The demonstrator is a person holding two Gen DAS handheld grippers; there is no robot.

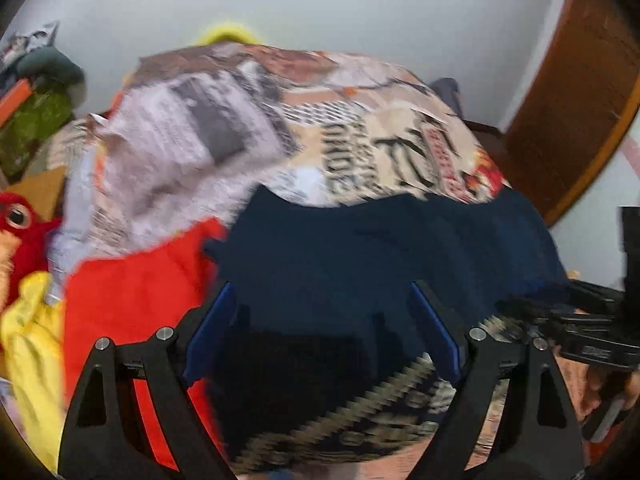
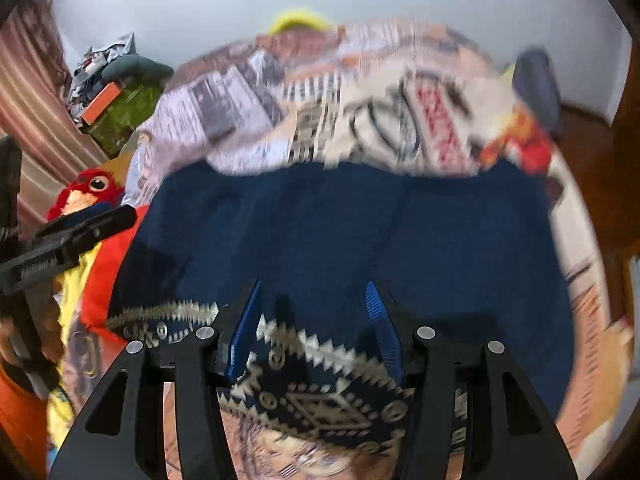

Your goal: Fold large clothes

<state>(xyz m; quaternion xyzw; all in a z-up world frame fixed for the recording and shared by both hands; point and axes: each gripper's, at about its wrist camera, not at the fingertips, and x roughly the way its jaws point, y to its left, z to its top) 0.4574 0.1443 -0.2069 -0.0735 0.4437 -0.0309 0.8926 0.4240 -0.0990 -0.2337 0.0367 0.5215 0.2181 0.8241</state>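
Navy cloth (image 2: 340,232): soft, limp | grab patterned hem corners | left tool (image 1: 320,328) released | right tool (image 2: 312,328) half-open, grasping nothing

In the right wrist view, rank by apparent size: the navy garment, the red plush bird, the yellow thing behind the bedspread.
1. Navy garment: by far the largest, though also nearest the camera.
2. Red plush bird.
3. Yellow thing: smallest, but mostly hidden behind the bedspread, so its true size is uncertain.
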